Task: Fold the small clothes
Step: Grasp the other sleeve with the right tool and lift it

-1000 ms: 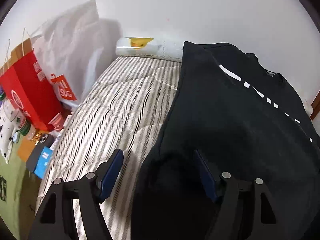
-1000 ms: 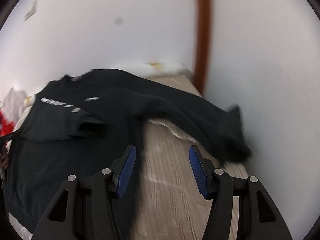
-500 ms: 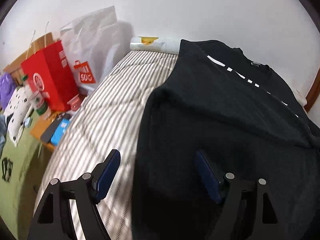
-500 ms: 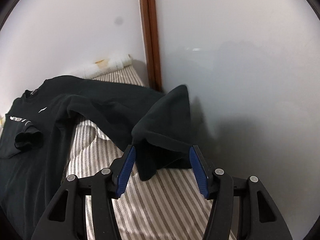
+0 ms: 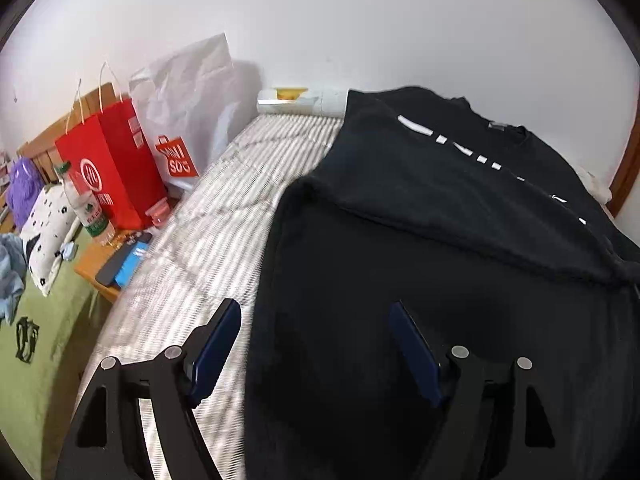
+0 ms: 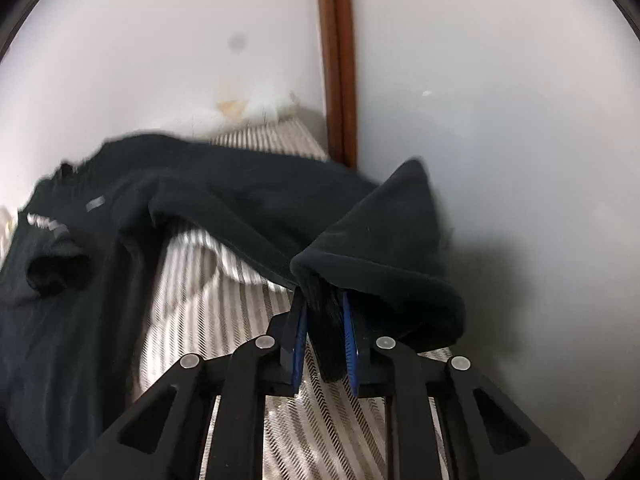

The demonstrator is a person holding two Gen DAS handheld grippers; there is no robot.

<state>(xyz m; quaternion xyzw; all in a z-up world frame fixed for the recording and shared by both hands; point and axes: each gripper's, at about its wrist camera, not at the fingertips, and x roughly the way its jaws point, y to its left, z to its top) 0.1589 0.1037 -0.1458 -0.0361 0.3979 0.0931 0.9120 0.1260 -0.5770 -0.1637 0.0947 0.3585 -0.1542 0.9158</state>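
A red tag [image 5: 176, 159] on the white paper bag [image 5: 188, 92] reads roughly "MINI SOU"; the red bag [image 5: 108, 160] bears a round white logo with unreadable lettering. The black shirt [image 5: 440, 200] carries white print, too broken to read.

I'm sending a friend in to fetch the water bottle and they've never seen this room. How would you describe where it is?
Start at the striped bed and look to the low wooden side table beside it, where paper bags stand. The water bottle stands upright in front of the red paper bag, next to a white spotted cushion. It is the only clear plastic thing with a green cap and green label.
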